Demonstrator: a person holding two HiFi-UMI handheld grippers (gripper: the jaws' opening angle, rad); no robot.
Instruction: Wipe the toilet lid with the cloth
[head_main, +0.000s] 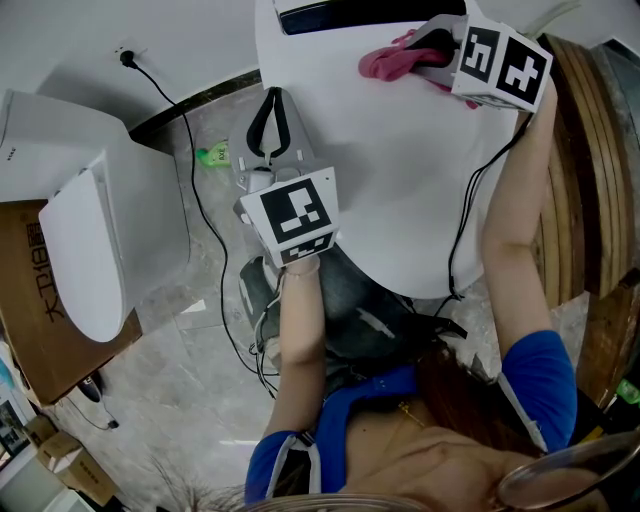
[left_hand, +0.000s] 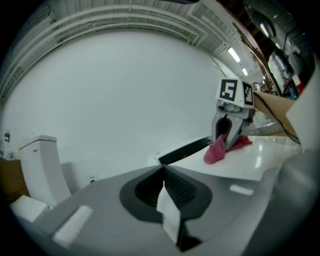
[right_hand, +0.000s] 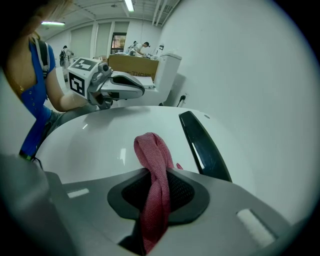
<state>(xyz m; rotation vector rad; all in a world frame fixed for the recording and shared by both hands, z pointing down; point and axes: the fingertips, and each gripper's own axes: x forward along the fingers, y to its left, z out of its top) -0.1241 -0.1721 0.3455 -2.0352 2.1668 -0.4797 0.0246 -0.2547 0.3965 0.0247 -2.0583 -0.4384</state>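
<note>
Only the head view shows the whole layout: the white toilet lid (head_main: 400, 180) is closed and glossy, and the right gripper (head_main: 432, 52) reaches to its far end, near the black strip (head_main: 320, 15) behind it. The left gripper (head_main: 271, 98) hangs off the lid's left edge, over the marble floor (head_main: 170, 400). A black cable (head_main: 195, 200) runs across that floor past a small green object (head_main: 212, 155) that is too small to name.

The right gripper view alone shows the grip plainly. Its jaws are clamped on the cloth (right_hand: 155, 190), which stands up from them as a twisted fold and drapes forward onto the lid. The left gripper view shows its own jaws drawn together with nothing held. A pale sliver at the seam may be just a pad edge. From there the cloth appears side-on as a bunched lump resting on the lid under the right gripper.

There are two grippers, one cloth and two toilets. The second toilet (head_main: 85, 240) stands well apart at the left, with one cardboard box (head_main: 30, 310) just beside it.

The cloth is pinkish-red, coarsely woven and crumpled.
</note>
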